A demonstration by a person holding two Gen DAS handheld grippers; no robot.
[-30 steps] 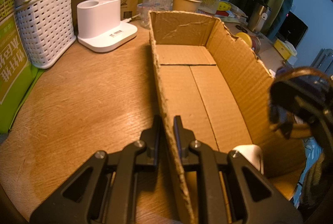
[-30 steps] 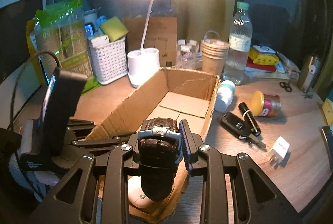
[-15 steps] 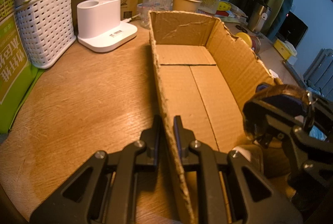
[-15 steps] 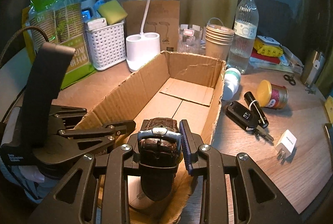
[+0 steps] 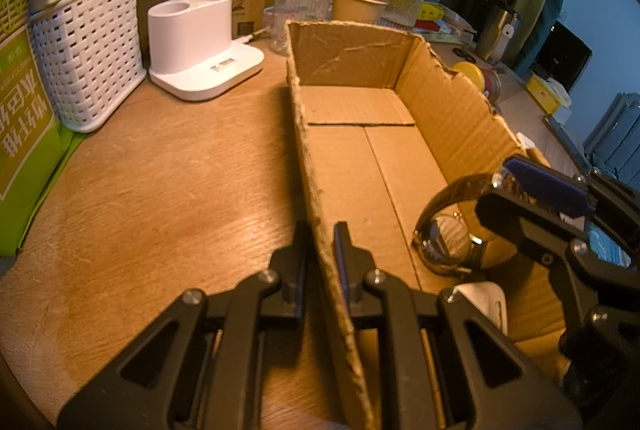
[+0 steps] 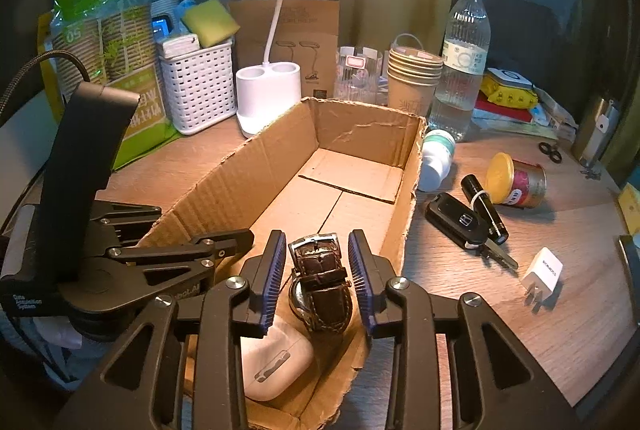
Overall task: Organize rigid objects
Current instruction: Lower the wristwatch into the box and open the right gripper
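Cardboard box [image 6: 276, 174] stands open on the wooden table [image 5: 160, 190], its left wall clamped between the closed fingers of the left gripper [image 5: 320, 258]. Inside the box's near end, a brown leather-strap wristwatch [image 6: 322, 282] sits just beside a white earbud case [image 6: 276, 362], between the spread fingers of the right gripper [image 6: 318, 278], which do not touch it. On the table right of the box lie a white pill bottle [image 6: 436, 160], a car key [image 6: 460, 224], a black flashlight [image 6: 484, 208], a yellow-lidded tin [image 6: 516, 182] and a white charger plug [image 6: 542, 276].
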